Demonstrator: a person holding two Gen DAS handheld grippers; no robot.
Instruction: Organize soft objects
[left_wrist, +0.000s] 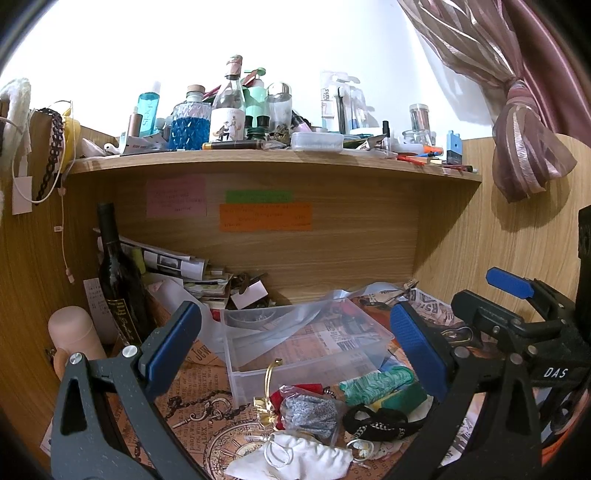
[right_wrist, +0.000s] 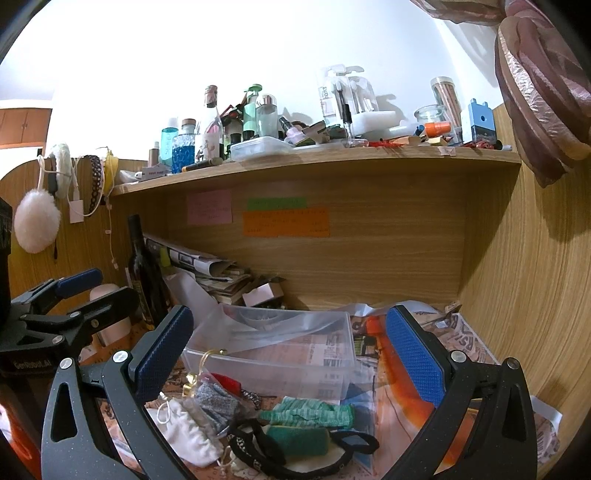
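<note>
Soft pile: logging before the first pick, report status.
Left gripper and right gripper open, empty. Soft pile loose before clear bin. Plastic sheet draped into bin.

Sticky notes' (left_wrist: 265, 217) writing seems too blurred to read.

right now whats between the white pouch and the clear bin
In the left wrist view, a grey glittery pouch and red fabric lie between the white pouch and clear bin.

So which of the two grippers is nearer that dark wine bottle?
Left. The left gripper hangs just right of the wine bottle; the right gripper is further right, beyond the left one.
</note>
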